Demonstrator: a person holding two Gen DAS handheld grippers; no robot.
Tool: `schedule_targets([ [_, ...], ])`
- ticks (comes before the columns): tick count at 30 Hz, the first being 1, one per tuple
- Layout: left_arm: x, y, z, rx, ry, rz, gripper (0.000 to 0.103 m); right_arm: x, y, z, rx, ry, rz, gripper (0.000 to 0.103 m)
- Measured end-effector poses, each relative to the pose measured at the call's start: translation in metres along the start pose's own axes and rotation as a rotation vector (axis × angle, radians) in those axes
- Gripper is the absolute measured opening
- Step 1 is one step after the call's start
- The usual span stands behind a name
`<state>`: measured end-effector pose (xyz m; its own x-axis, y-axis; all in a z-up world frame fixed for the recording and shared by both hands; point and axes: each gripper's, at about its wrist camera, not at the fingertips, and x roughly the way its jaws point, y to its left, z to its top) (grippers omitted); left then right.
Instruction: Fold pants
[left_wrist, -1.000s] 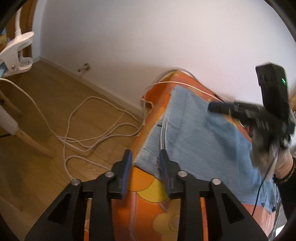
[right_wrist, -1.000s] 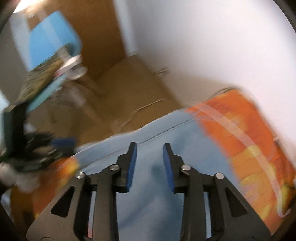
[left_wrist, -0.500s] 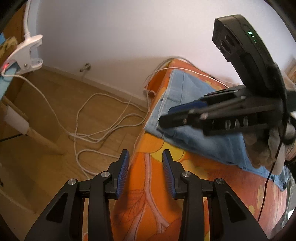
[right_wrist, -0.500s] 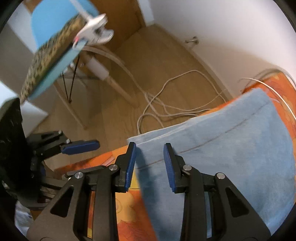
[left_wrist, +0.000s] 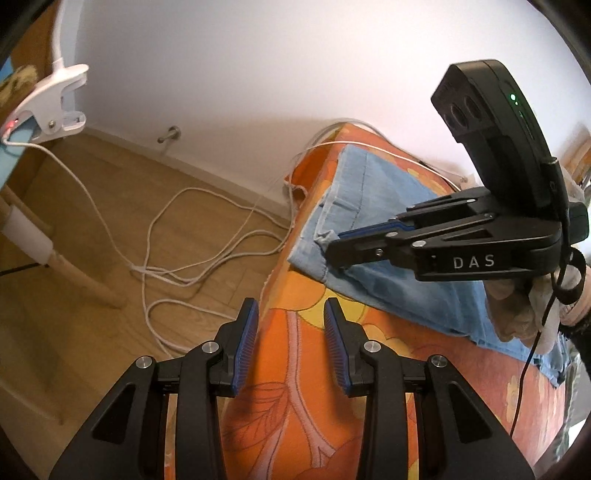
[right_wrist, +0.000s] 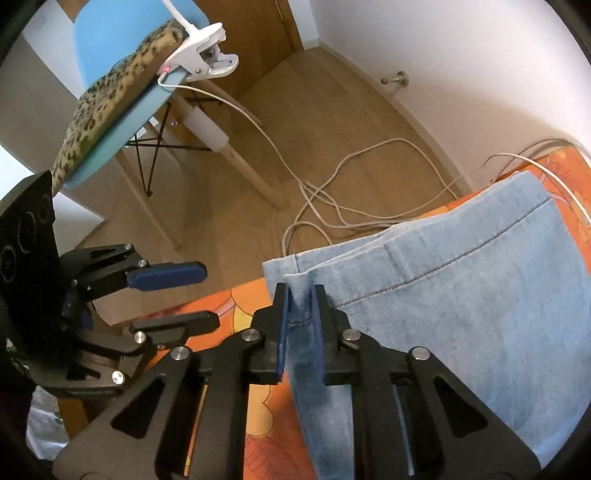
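Light blue denim pants lie flat on an orange flowered bedcover, at its end near the floor. My right gripper points down at the pants' near corner. Its jaws are closing, and the hem fold sits pinched between the blue pads. Seen from the left wrist, the right gripper bunches the denim at its tip. My left gripper stands open over the bare bedcover edge, a short way from the pants and holding nothing. It appears in the right wrist view as the left gripper, beside the right one.
White cables lie tangled on the wooden floor beside the bed. A blue chair with a leopard cushion and a white clip lamp stands beyond them. A white wall runs behind the bed.
The right gripper swung down to the pants' corner and narrowed its jaws on the hem. The left gripper drew back off the pants to the bedcover edge, then stayed still.
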<state>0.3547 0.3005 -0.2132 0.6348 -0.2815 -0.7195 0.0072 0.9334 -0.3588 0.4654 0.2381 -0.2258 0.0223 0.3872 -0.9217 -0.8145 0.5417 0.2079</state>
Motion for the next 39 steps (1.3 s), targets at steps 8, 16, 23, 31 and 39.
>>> schedule_targets([
  [8, 0.01, -0.004, 0.002, -0.021, 0.01, -0.033, 0.035, -0.003, -0.002, 0.007, 0.049, -0.039, 0.057, 0.008],
  [16, 0.02, 0.002, 0.01, -0.092, 0.007, -0.065, 0.046, 0.006, 0.001, 0.018, 0.087, -0.036, 0.091, 0.008],
  [23, 0.029, 0.004, 0.017, -0.176, 0.03, -0.114, 0.051, -0.047, -0.029, 0.002, 0.169, -0.155, 0.139, 0.023],
  [31, 0.038, -0.011, 0.021, -0.134, -0.007, -0.009, 0.039, -0.068, -0.082, -0.028, 0.283, -0.133, 0.06, 0.023],
  [39, 0.02, -0.048, 0.015, 0.079, -0.118, 0.093, 0.012, -0.059, -0.065, -0.018, 0.252, -0.141, 0.1, 0.023],
])
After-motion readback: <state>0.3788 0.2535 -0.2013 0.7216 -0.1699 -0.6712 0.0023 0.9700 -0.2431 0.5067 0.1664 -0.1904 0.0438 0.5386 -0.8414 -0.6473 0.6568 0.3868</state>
